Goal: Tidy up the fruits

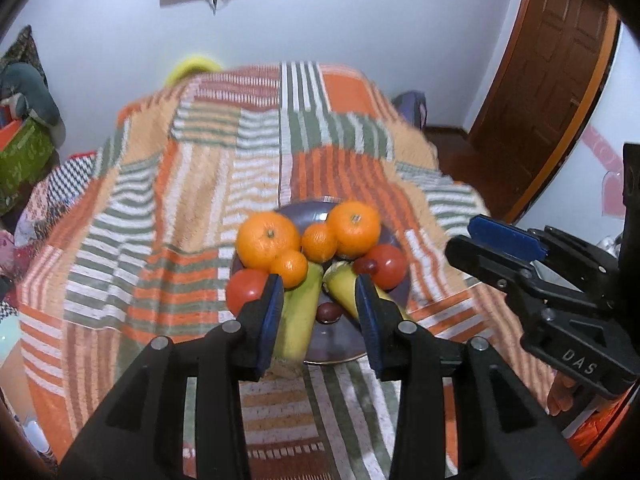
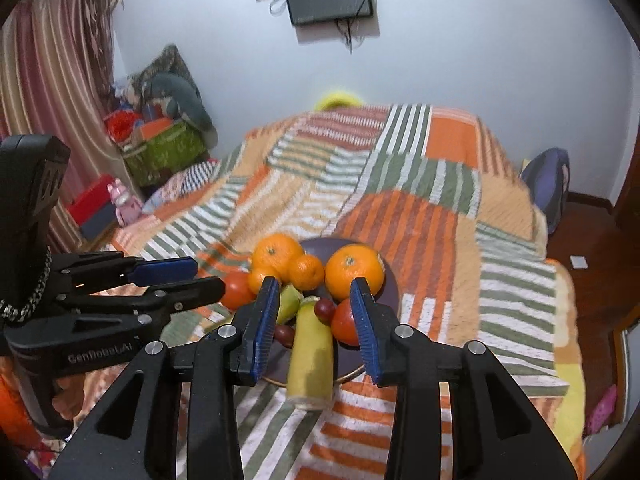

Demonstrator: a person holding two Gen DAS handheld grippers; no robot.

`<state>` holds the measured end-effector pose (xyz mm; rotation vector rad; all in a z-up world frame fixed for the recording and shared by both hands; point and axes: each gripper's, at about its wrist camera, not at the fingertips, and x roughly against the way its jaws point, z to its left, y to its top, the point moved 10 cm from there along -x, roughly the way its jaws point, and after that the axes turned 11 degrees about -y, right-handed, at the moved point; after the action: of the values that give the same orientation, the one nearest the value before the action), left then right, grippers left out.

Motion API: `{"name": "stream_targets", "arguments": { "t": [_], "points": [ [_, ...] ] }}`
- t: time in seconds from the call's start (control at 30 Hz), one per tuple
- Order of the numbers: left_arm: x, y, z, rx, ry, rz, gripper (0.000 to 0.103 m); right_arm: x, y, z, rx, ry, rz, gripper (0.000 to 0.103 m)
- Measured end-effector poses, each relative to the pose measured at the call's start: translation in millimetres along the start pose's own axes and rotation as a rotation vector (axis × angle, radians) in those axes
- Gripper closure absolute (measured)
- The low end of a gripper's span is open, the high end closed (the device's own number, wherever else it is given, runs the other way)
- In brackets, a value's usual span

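A dark round plate point(image 1: 340, 336) point(image 2: 390, 280) sits on a striped bedspread and holds fruit: two large oranges point(image 1: 267, 239) point(image 2: 354, 270), two small mandarins point(image 1: 319, 242), two red tomatoes point(image 1: 386, 266) point(image 2: 344, 322), two bananas point(image 1: 300, 312) point(image 2: 312, 360) and dark red grapes point(image 1: 329, 312) point(image 2: 324, 309). My left gripper point(image 1: 318, 292) is open and empty just above the near bananas. My right gripper point(image 2: 314, 300) is open and empty above the plate's near side. Each gripper shows in the other's view, the right one point(image 1: 480, 240) and the left one point(image 2: 192, 276).
The striped orange, green and white bedspread point(image 1: 200, 200) covers the bed. A wooden door point(image 1: 560, 80) stands to the right. Boxes, bags and cushions point(image 2: 160, 148) are piled at the left by a curtain. A dark cushion point(image 2: 546, 184) lies at the bed's right edge.
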<state>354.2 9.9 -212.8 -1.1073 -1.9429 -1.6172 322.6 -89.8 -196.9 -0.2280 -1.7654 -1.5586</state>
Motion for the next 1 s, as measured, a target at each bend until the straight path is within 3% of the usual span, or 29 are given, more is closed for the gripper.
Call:
{"name": "stream_targets", "arguments": {
  "t": [0.3, 0.37, 0.63, 0.77, 1.0],
  "points": [
    [112.0, 18.4, -48.6, -0.078, 0.013, -0.254, 0.064, 98.9, 26.0, -1.4, -0.032, -0.041, -0.196, 0.069],
    [139.7, 19.8, -62.1, -0.104, 0.023, -0.325, 0.055, 121.9, 30.6, 1.2, -0.032, -0.050, -0.247, 0.069],
    [214.7, 18.4, -100.2, -0.168, 0.036, -0.507, 0.042, 181.8, 40.7, 14.8, -0.053, -0.045, -0.394, 0.068],
    [242.4, 11.9, -111.7, -0.202, 0.072, -0.586, 0.030, 207.7, 41.2, 22.2, -0.051, -0.064, -0.468, 0.051],
    [259.4, 2.1, -115.8, -0.204, 0.079, -0.623, 0.015, 227.4, 38.2, 30.3, -0.032, -0.146, -0.557, 0.024]
  ]
}}
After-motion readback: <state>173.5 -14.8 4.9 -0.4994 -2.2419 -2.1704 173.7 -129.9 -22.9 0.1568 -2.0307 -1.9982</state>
